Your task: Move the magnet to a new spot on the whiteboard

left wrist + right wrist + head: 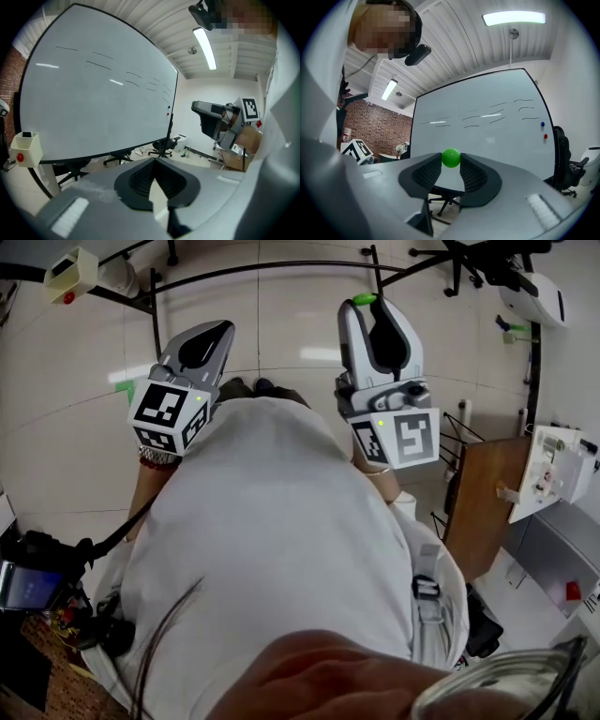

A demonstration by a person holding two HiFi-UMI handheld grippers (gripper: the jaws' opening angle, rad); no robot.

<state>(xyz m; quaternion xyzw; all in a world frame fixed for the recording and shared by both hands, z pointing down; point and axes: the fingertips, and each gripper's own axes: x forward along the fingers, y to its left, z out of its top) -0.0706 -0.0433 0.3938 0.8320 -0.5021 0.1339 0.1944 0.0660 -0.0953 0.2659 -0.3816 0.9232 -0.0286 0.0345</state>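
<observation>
A round green magnet [451, 158] sits pinched between the tips of my right gripper [451, 159], which is shut on it. In the head view the same green magnet [364, 299] shows at the tip of the right gripper [367, 304], held in front of the person's white shirt. The whiteboard [487, 136] stands ahead, apart from the magnet, with a blue magnet [542, 124] and a red magnet [545, 136] near its right edge. My left gripper [225, 329] is shut with nothing in it, facing the whiteboard [93, 98] from a distance.
A white box with a red button [26, 147] hangs at the board's lower left corner. Black office chairs [161, 146] stand under and beside the board. A wooden table [483, 502] is on the right, and a brick wall [379, 131] lies to the left.
</observation>
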